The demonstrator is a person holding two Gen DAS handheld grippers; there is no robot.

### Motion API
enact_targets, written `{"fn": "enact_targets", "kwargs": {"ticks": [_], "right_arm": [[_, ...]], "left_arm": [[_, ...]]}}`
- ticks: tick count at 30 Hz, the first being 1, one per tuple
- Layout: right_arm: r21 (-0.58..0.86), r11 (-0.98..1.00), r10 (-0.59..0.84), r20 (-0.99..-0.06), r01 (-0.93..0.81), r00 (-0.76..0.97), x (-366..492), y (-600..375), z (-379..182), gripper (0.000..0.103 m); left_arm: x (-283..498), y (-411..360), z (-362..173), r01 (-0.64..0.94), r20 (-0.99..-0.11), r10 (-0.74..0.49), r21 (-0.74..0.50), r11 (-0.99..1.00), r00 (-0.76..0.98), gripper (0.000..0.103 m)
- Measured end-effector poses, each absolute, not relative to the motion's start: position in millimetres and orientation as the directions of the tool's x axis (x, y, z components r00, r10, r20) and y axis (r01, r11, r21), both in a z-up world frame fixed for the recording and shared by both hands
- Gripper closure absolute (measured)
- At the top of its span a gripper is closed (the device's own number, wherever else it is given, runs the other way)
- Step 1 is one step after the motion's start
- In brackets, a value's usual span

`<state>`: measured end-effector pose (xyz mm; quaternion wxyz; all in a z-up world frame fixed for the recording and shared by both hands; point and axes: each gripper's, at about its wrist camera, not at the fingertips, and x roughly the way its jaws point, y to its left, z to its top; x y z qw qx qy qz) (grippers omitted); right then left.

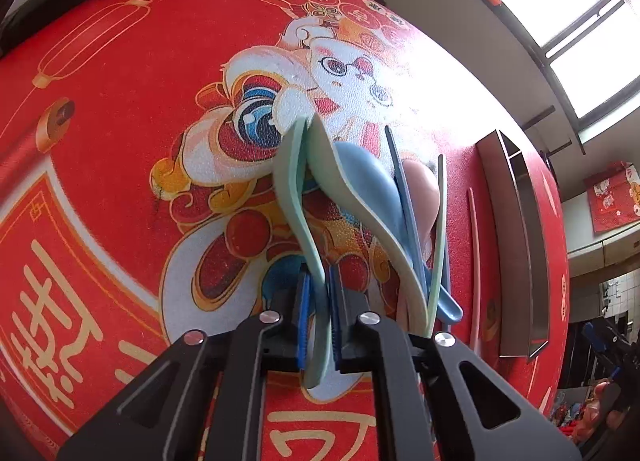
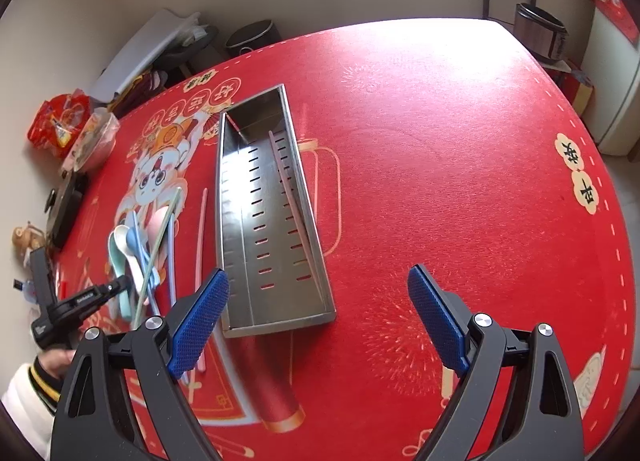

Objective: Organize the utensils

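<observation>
Left tool (image 1: 318,317) clamped tight on the handle of a pale green spoon (image 1: 308,197), atop a heap of spoons and chopsticks on the red desk (image 1: 120,101). Right tool (image 2: 318,317) spread wide and empty, hovering just short of the steel utensil tray (image 2: 316,245), one pink chopstick (image 2: 286,177) already inside. Best lifted slowly and straight up, clear of the blue spoon (image 1: 368,177) alongside, then carried rightward to the tray.

A red printed cloth (image 2: 440,181) covers the bench, cartoon rabbit (image 1: 344,73) and all. Snack packets (image 2: 56,125) sit at its far-left edge beside a bowl (image 2: 96,137), with a dark pot (image 2: 540,33) beyond the far corner.
</observation>
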<state>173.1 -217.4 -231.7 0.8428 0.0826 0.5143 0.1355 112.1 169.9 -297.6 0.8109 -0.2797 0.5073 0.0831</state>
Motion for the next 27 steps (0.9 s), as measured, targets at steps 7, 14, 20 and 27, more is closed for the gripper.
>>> {"fn": "enact_targets", "kwargs": {"ticks": [7, 14, 20, 27], "right_arm": [[0.282, 0.947, 0.320, -0.848, -0.151, 0.423, 173, -214, -235, 0.015], [0.320, 0.935, 0.354, -0.850, -0.151, 0.391, 173, -211, -242, 0.015], [0.329, 0.934, 0.358, -0.857, -0.140, 0.370, 171, -210, -246, 0.015], [0.298, 0.939, 0.341, -0.858, -0.168, 0.383, 170, -204, -244, 0.016]], "left_arm": [[108, 165, -297, -0.387, -0.875, -0.135, -0.338, 0.858, 0.465, 0.095], [112, 162, -296, -0.358, -0.880, -0.113, -0.300, 0.884, 0.461, 0.093], [109, 159, -295, -0.361, -0.875, -0.095, -0.292, 0.886, 0.475, 0.096], [92, 160, -292, -0.368, -0.867, -0.093, -0.302, 0.880, 0.489, 0.097]]}}
